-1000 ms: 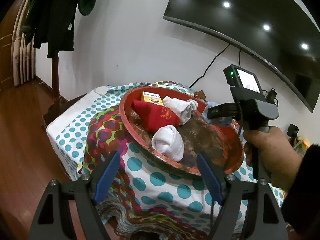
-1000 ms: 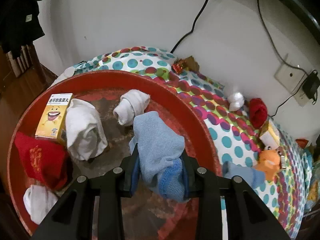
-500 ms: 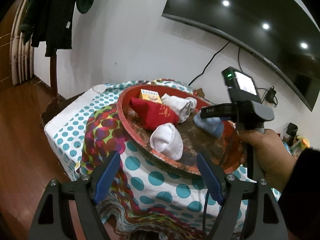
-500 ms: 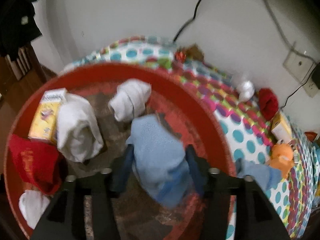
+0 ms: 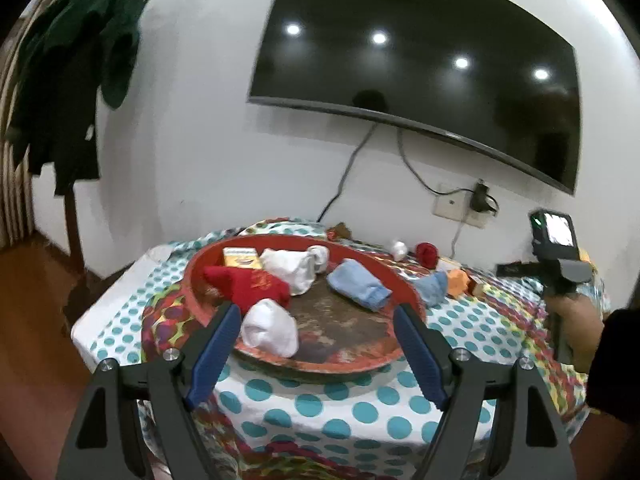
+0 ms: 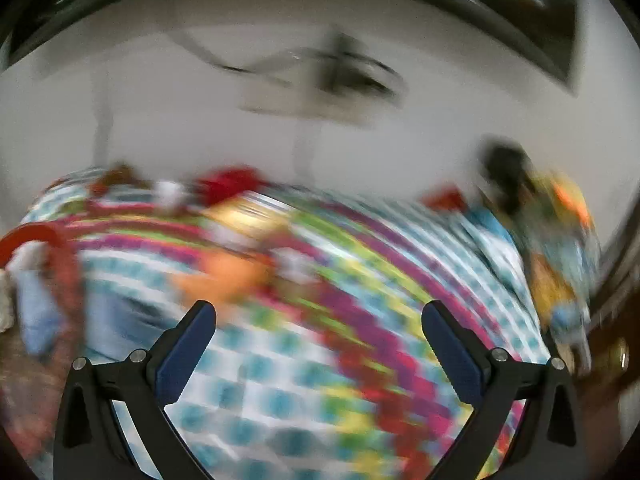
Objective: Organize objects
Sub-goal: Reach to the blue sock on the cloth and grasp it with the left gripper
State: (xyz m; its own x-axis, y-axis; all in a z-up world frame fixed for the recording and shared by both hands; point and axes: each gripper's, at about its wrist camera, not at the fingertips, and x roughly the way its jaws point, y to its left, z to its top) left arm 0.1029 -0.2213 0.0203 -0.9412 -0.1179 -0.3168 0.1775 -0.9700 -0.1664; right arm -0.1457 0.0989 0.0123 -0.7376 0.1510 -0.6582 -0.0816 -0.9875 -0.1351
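Note:
A round red tray (image 5: pixel 408 288) sits on the spotted tablecloth. In it lie a light blue sock (image 5: pixel 358 290), a red sock (image 5: pixel 250 286), white sock rolls (image 5: pixel 270 328) (image 5: pixel 294 268) and a yellow box (image 5: pixel 240 258). Outside the tray lie another blue sock (image 5: pixel 434 288), an orange toy (image 5: pixel 456 282), a red roll (image 5: pixel 426 254) and a small white roll (image 5: pixel 399 249). My left gripper (image 5: pixel 316 350) is open and empty at the tray's near rim. My right gripper (image 6: pixel 318 340) is open and empty over the cloth right of the tray; its view is heavily blurred.
The spotted tablecloth (image 5: pixel 320 404) covers the table to its near edge. A wall-mounted TV (image 5: pixel 420 76) and a socket with cables (image 5: pixel 460 204) are behind. A coat stand with dark clothes (image 5: pixel 76 60) stands at the left. More blurred items (image 6: pixel 560 240) lie at the table's right end.
My right gripper opened, left the light blue sock in the tray and swung right, away from the tray. My left gripper tilted upward and stayed open.

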